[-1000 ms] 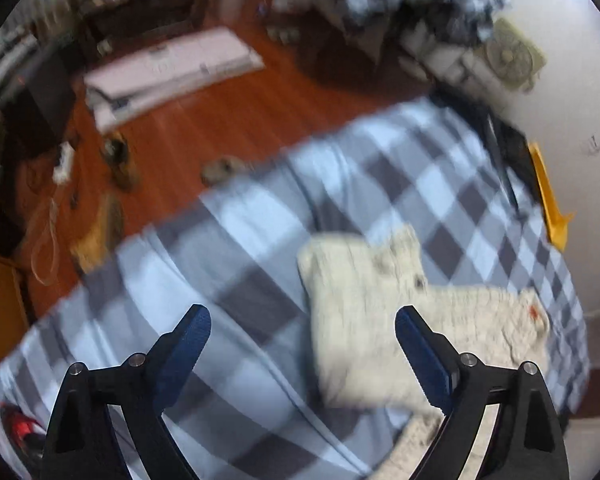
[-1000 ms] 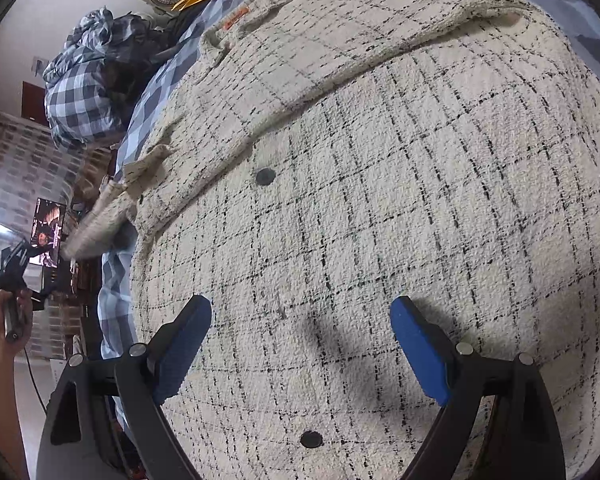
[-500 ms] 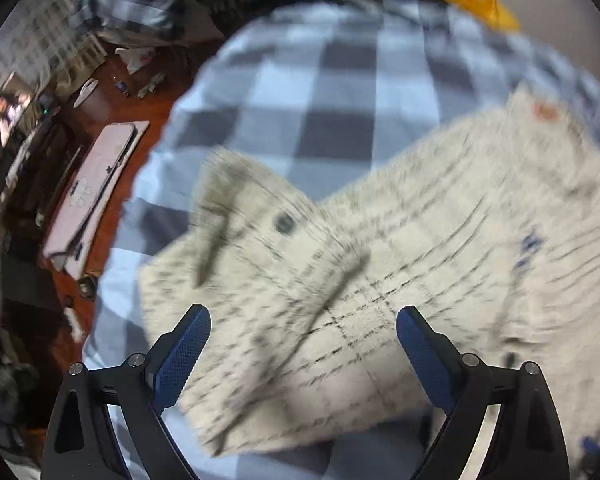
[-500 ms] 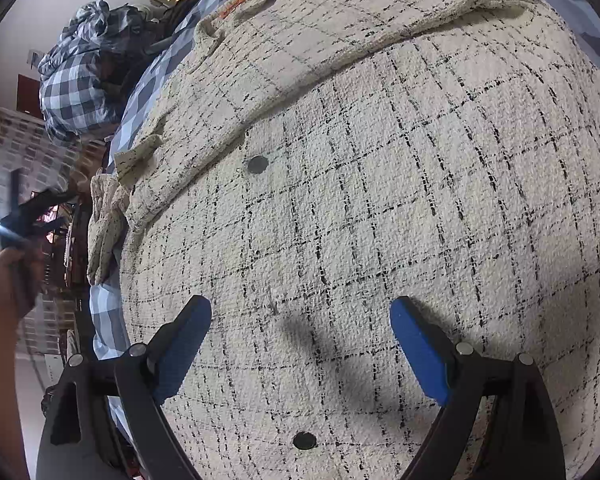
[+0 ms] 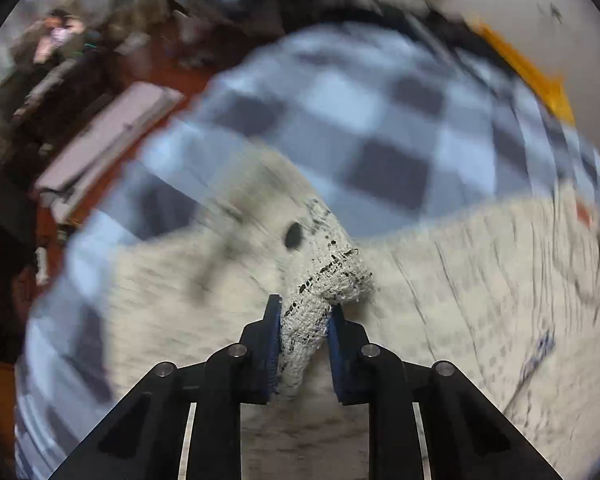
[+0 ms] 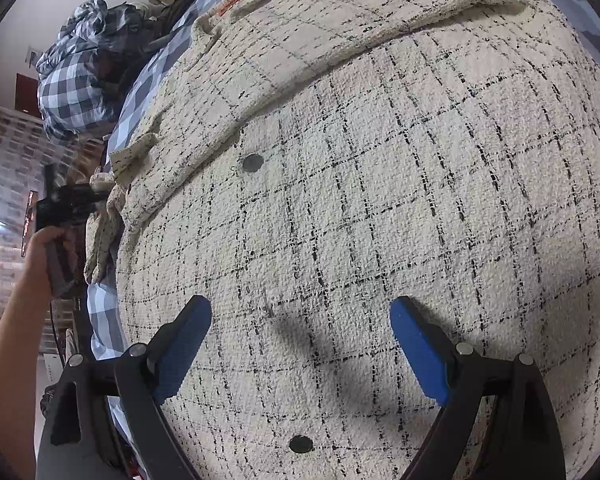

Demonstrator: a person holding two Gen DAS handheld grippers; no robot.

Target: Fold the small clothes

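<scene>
Left claw (image 5: 303, 314) was wide apart and off the cloth a moment ago; now it is clamped on a bunched edge of the cream tweed jacket (image 6: 380, 208), likely a sleeve end or hem corner, with a dark button (image 5: 293, 236) just beyond the pinch. The left view is heavily motion-blurred, so the arm looks to be mid-swing. Judgement: the fold has started and the gripped flap is about to be carried over the jacket body.

Right claw (image 6: 300, 344) is unchanged: jaws spread apart, holding nothing, hovering close over the jacket front between two buttons (image 6: 253, 162). It probably serves as an anchor or waits for its own side.

The jacket lies spread on the bed (image 5: 380, 120), on a blue checked cover. An orange label (image 6: 230, 1) marks the collar at the far end.

Edges and room: the pinched edge lies near the left side of the bed, with the wooden floor (image 5: 168, 76) beyond it. A yellow object (image 5: 528, 76) and the wall border the far side. A pile of checked fabric (image 6: 76, 80) sits past the collar end. Bare cover shows beyond the jacket, so there is room to lay the flap inward. Risk: the thick weave may slip from the pinch.
</scene>
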